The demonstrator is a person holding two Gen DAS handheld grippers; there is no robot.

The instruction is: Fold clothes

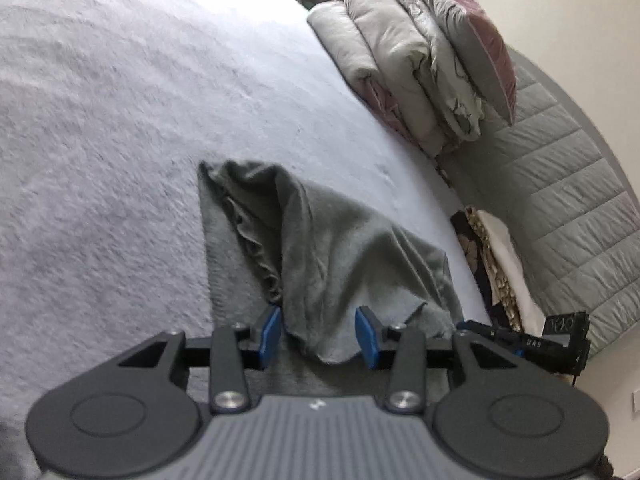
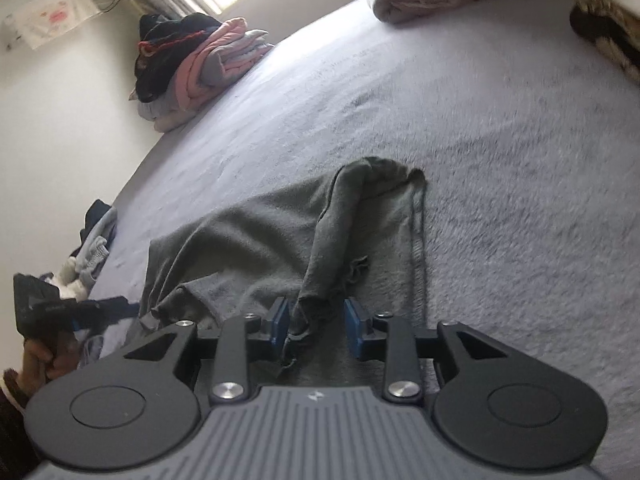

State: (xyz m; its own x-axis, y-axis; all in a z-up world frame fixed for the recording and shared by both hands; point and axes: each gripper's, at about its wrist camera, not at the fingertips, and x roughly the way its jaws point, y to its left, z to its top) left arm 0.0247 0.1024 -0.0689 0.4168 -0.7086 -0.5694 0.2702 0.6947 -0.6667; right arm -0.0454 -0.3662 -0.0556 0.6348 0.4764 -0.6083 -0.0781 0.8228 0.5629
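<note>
Grey garment (image 1: 332,256) mid-bed (image 1: 120,120), open blanket around.

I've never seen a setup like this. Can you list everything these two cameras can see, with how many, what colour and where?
garment: one, grey-green, rumpled on the bed between both grippers
bed cover: one, pale lilac, fuzzy, under everything
folded quilts: one stack, grey and pink, against the headboard
headboard: one, grey, quilted
folded clothes: one pile, pink, grey, dark, far corner by the window
loose clothes: small heap, blue and white, bed's edge
left gripper: black, blue pads, open, cloth between
right gripper: same, open
hand: one, holding the left gripper
</note>
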